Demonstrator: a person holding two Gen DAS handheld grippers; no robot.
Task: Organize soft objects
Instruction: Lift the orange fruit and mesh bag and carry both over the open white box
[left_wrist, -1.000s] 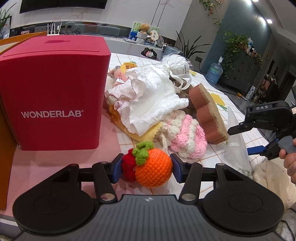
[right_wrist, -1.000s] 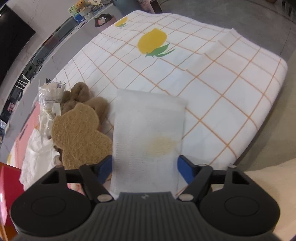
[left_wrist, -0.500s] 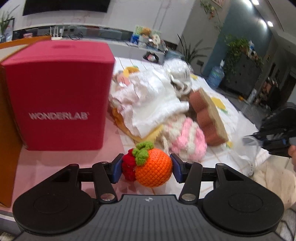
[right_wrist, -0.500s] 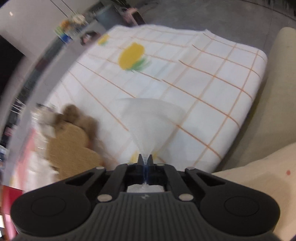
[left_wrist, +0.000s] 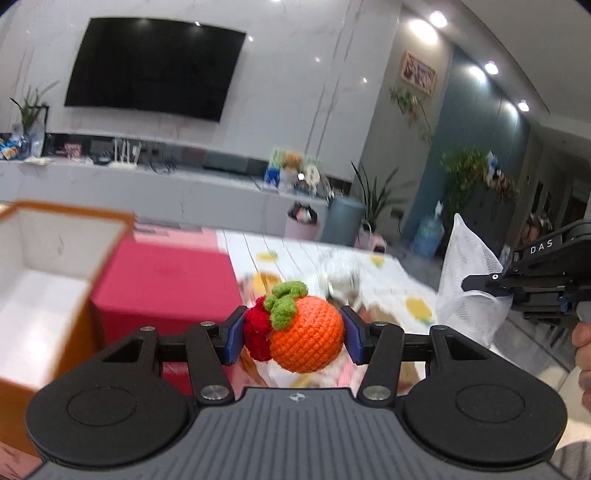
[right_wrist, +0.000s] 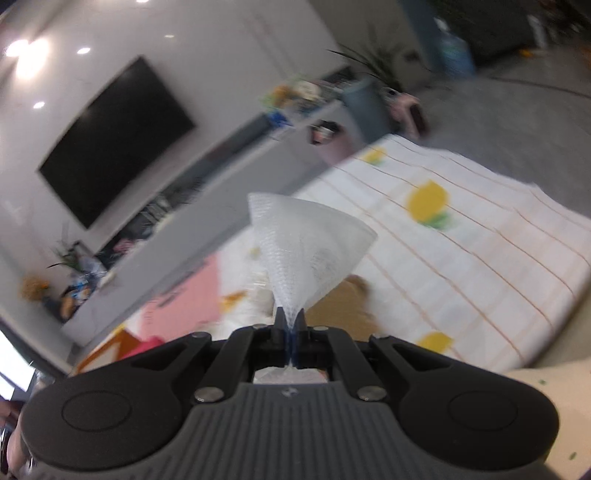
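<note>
My left gripper (left_wrist: 291, 334) is shut on a crocheted orange fruit (left_wrist: 304, 334) with green leaves and a red knitted bit, held up above the table. My right gripper (right_wrist: 290, 328) is shut on a thin white mesh cloth (right_wrist: 308, 247) that fans up out of the pinch; the same cloth (left_wrist: 469, 284) shows in the left wrist view at the right gripper (left_wrist: 476, 282), off to the right. An open orange box (left_wrist: 48, 266) with a white inside stands at the left. The pile of soft things is mostly hidden behind the fruit.
A red box (left_wrist: 162, 291) stands beside the orange box on a pink mat (right_wrist: 184, 299). The table carries a white checked cloth with lemon prints (right_wrist: 461, 243). A brown sponge-like piece (right_wrist: 340, 310) lies below the mesh cloth. A hand (left_wrist: 583, 354) holds the right gripper.
Both grippers have risen and tilted up, so the room's wall and TV now fill the views. The right gripper closed on the flat white cloth and lifted it off the table. The fruit stays gripped.
</note>
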